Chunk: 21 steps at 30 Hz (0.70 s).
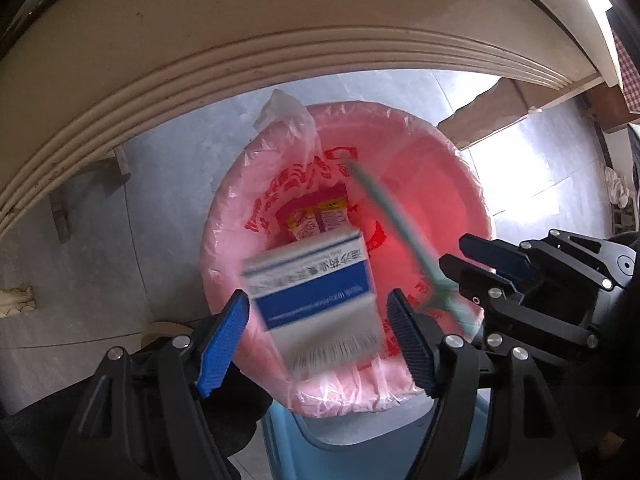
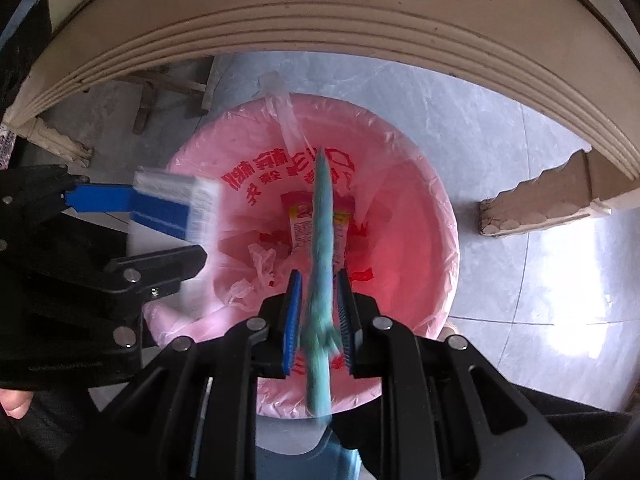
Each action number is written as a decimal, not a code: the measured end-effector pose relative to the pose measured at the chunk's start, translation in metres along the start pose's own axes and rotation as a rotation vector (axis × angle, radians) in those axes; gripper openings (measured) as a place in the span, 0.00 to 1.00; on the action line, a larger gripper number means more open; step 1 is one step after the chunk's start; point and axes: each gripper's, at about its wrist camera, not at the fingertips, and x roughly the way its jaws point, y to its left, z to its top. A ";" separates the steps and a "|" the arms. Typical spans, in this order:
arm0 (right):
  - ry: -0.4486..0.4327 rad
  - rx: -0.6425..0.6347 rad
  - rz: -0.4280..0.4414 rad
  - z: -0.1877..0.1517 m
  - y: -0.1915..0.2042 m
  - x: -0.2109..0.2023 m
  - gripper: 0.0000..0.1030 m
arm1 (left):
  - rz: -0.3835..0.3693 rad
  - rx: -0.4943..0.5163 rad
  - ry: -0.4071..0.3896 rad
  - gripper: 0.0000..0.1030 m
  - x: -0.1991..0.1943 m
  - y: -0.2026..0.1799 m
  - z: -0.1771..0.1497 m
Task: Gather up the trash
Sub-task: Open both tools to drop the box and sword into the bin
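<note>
Left wrist view: the left tongs (image 1: 318, 334) are spread wide over a bin (image 1: 460, 184) lined with a pink bag (image 1: 240, 208). A blue and white box (image 1: 316, 292) is seen between the blue pads (image 1: 222, 344), blurred, with a gap on each side. It is not touched by either pad. It is seen over the near rim of the bin. A small packet (image 1: 316, 220) is seen lying at the bottom of the bag. Red writing is printed on the bag. The right tongs (image 1: 460, 264) are seen at the right, by a long green thing (image 1: 400, 224) that is tilted over the bin.

Right wrist view: the right tongs (image 2: 320, 320) are set narrow. The green thing (image 2: 324, 264) is seen between the two pads (image 2: 294, 320), blurred, pointing down into the bin (image 2: 420, 184). Whether it is pinched cannot be told from the blur. The packet (image 2: 300, 224) is seen under it in the bag (image 2: 192, 320). The left tongs (image 2: 160, 224) and the box (image 2: 176, 208) are seen at the left, over the rim. A cream counter (image 2: 320, 20) with a ridged edge is seen above the bin. Grey floor (image 2: 500, 140) tiles are seen around the bin.
</note>
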 end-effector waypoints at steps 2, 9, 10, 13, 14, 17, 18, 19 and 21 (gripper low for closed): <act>0.007 -0.001 -0.002 0.001 -0.001 0.003 0.26 | 0.010 -0.006 -0.002 0.71 0.000 0.002 0.001; -0.012 0.020 -0.007 0.003 -0.004 0.001 0.59 | 0.013 -0.022 -0.028 0.78 -0.006 0.009 0.003; -0.009 0.021 -0.007 0.003 -0.005 0.001 0.59 | 0.025 -0.021 -0.030 0.79 -0.006 0.009 0.003; -0.006 0.030 -0.009 0.003 -0.006 0.000 0.60 | 0.046 -0.028 -0.037 0.79 -0.007 0.009 0.003; -0.009 0.033 -0.011 0.003 -0.007 0.000 0.61 | 0.051 -0.034 -0.040 0.79 -0.008 0.010 0.003; -0.021 0.047 -0.016 0.004 -0.010 -0.004 0.64 | 0.068 -0.042 -0.056 0.80 -0.014 0.010 0.003; -0.028 0.053 -0.017 0.003 -0.011 -0.008 0.64 | 0.070 -0.042 -0.062 0.80 -0.016 0.010 0.002; -0.035 0.055 -0.020 0.002 -0.013 -0.011 0.64 | 0.073 -0.039 -0.071 0.80 -0.020 0.009 0.001; -0.057 0.057 -0.029 0.001 -0.012 -0.018 0.64 | 0.103 -0.025 -0.089 0.80 -0.028 0.005 -0.001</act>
